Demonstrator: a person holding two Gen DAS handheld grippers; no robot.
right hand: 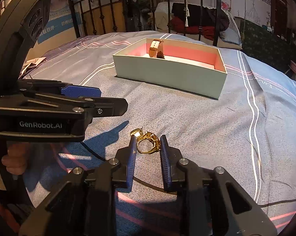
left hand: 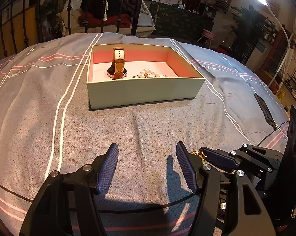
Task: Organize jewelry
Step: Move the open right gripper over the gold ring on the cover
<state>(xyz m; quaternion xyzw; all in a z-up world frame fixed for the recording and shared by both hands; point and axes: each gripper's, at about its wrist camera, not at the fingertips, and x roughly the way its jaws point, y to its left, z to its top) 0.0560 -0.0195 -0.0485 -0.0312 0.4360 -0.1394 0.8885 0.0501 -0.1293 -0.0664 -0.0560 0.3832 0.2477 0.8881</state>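
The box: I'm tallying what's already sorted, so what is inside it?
Inside the box stand a brown-strapped watch and a pearl bracelet, with dark pieces beside it too small to identify. The near wall hides the floor's front strip.

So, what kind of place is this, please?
Probably a bedroom, perhaps a staged one: a striped grey bedspread holding the jewelry box, a black metal bedstead, and shop-like shelving beyond.

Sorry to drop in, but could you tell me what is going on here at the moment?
A person is tidying jewelry on a bed with two handheld grippers. The right gripper has its fingers around a gold ring on the bedspread. The left gripper is open and holds nothing. The box already holds a watch and a pearl bracelet.
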